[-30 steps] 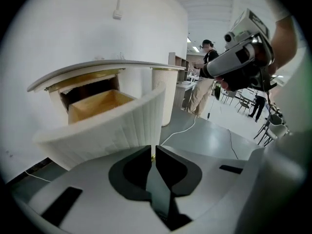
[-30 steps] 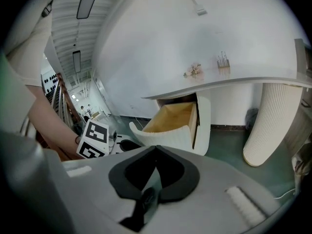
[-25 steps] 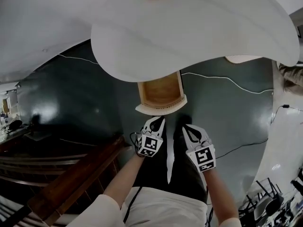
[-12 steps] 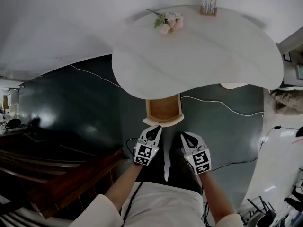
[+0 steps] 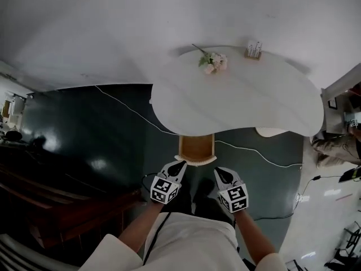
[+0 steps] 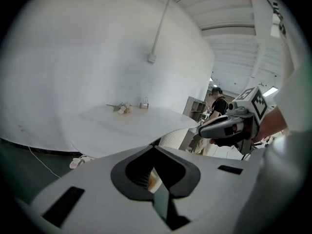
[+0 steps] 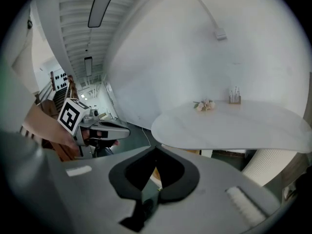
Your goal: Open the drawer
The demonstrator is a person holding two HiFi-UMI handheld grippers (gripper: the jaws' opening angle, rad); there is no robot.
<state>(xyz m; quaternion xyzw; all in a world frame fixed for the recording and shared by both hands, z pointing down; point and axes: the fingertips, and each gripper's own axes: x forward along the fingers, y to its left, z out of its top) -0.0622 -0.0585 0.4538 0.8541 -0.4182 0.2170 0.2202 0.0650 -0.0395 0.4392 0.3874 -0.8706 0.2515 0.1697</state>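
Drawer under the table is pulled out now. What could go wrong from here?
The drawer juts out from under the table toward the person, so a step forward might knock it. The white cable crosses the floor on both sides of the drawer and could catch a foot.

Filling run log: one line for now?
drawer: open, under table | left gripper: shut, empty, off drawer | right gripper: shut, empty, off drawer

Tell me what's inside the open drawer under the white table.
The drawer shows only a bare wooden bottom, and nothing lies in the part in view. Its back end runs under the table, so whatever is there is hidden.
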